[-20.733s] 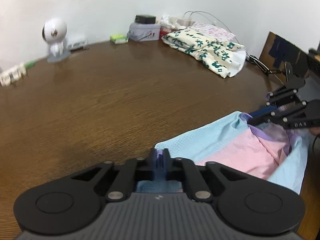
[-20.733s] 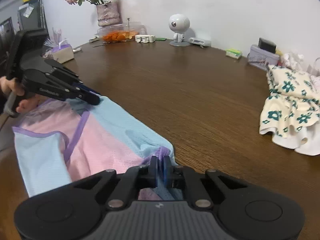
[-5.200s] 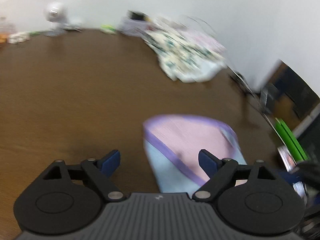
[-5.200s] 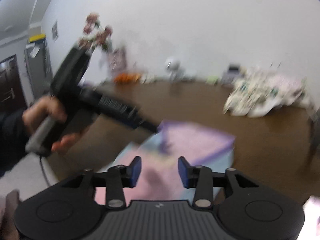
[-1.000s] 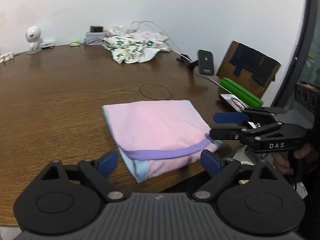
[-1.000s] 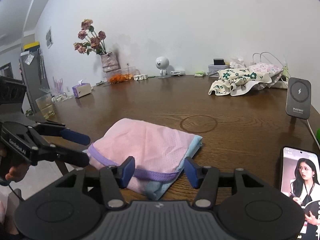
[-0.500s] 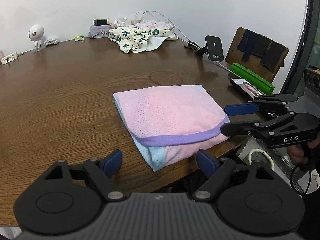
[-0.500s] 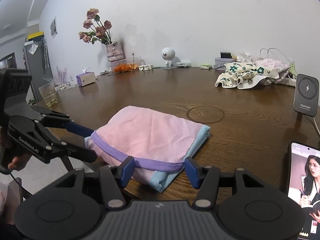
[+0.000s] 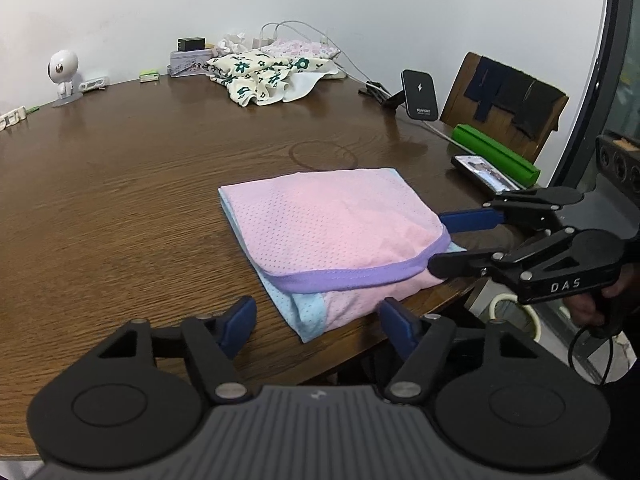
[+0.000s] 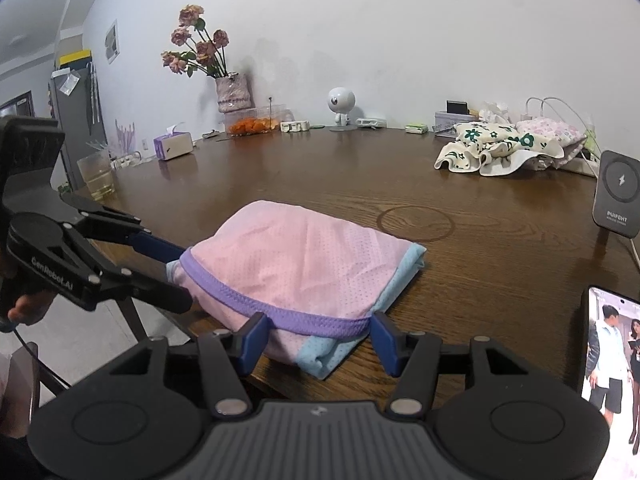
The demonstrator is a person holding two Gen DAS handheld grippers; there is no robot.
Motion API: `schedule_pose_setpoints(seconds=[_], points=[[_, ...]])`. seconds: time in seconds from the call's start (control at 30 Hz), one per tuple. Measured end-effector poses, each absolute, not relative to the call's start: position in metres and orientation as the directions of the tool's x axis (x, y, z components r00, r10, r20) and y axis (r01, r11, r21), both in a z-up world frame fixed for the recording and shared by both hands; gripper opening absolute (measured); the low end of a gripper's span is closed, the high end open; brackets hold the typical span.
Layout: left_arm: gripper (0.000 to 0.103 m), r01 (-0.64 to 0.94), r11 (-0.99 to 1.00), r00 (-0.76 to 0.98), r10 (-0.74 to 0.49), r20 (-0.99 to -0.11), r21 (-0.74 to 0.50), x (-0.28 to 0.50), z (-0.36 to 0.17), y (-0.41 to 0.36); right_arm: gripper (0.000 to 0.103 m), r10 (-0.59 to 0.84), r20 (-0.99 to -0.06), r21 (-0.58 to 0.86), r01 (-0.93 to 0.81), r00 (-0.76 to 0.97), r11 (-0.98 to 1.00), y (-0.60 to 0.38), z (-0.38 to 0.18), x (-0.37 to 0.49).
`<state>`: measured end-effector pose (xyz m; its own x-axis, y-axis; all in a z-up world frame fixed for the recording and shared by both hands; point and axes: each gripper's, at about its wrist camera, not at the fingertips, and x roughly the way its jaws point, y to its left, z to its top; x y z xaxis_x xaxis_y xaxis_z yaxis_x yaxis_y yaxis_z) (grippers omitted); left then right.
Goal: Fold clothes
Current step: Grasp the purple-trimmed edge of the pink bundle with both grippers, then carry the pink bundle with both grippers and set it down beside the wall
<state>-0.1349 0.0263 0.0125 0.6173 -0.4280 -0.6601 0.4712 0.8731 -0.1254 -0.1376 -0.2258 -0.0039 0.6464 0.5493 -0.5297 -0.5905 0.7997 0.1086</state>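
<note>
A folded pink garment (image 9: 332,220) with a purple hem and light blue underside lies at the near edge of the brown table (image 9: 120,200). My left gripper (image 9: 316,320) straddles its near blue corner, and its jaws are closing without the pads touching the cloth. In the right wrist view the same left gripper (image 10: 182,276) sits at the garment's (image 10: 304,256) left end. My right gripper (image 10: 320,334) stands open with the purple hem between its fingers. From the left wrist view that right gripper (image 9: 440,242) brackets the garment's right end.
A floral clothes pile (image 9: 264,76) lies at the far side. A charger stand (image 9: 420,94), a green box (image 9: 492,148) and a lit phone (image 9: 480,172) line the right edge. A vase of flowers (image 10: 232,92), tissue box (image 10: 174,146) and glass (image 10: 96,174) stand far left.
The left gripper's jaws have narrowed around the garment's near corner. The right gripper has kept its opening and barely shifted. The garment lies where it was.
</note>
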Motion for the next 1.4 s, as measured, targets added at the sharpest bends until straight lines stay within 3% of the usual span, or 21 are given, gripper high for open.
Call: schedule_pose_setpoints(seconds=[0.13, 0.2, 0.43, 0.57, 0.63, 0.77, 0.8, 0.9, 1.23, 1.4], points=[[0.066, 0.469, 0.848, 0.579, -0.506, -0.639, -0.247, -0.132, 0.019, 0.041, 0.055, 0.548, -0.533, 0.124, -0.581, 0.645, 0.804, -0.23, 0.003, -0.138], [0.08, 0.429, 0.841, 0.575, -0.536, -0.618, -0.33, -0.127, 0.025, 0.054, 0.055, 0.571, -0.508, 0.205, -0.553, 0.645, 0.807, -0.241, 0.011, -0.134], [0.08, 0.19, 0.858, 0.623, -0.482, -0.616, -0.478, -0.104, 0.023, 0.061, 0.055, 0.45, -0.571, 0.194, -0.42, 0.687, 0.887, -0.225, 0.005, -0.111], [0.07, 0.191, 0.894, 0.629, -0.429, -0.648, -0.406, -0.107, 0.02, 0.041, 0.052, 0.408, -0.571, 0.099, -0.433, 0.713, 0.896, -0.213, 0.0, -0.12], [0.065, 0.233, 0.914, 0.628, -0.401, -0.667, -0.331, -0.111, 0.02, 0.026, 0.043, 0.38, -0.564, 0.025, -0.445, 0.733, 0.895, -0.207, -0.003, -0.127], [0.034, 0.268, 0.913, 0.61, -0.408, -0.679, -0.308, -0.113, 0.019, 0.01, 0.02, 0.412, -0.559, 0.018, -0.486, 0.72, 0.874, -0.202, -0.001, -0.13], [0.028, 0.261, 0.906, 0.606, -0.423, -0.673, -0.334, -0.112, 0.018, 0.012, 0.009, 0.42, -0.559, 0.024, -0.492, 0.715, 0.87, -0.201, 0.0, -0.131], [0.016, 0.254, 0.898, 0.628, -0.435, -0.646, -0.359, -0.111, 0.019, 0.018, 0.007, 0.421, -0.558, 0.021, -0.495, 0.715, 0.869, -0.198, 0.002, -0.132], [0.007, 0.245, 0.912, 0.688, -0.403, -0.604, -0.329, -0.092, 0.032, 0.028, 0.006, 0.436, -0.531, 0.072, -0.474, 0.726, 0.878, -0.193, 0.017, -0.107], [0.007, 0.223, 0.922, 0.698, -0.378, -0.608, -0.318, -0.068, 0.036, 0.038, 0.006, 0.431, -0.577, 0.101, -0.463, 0.694, 0.88, -0.177, 0.024, -0.069]])
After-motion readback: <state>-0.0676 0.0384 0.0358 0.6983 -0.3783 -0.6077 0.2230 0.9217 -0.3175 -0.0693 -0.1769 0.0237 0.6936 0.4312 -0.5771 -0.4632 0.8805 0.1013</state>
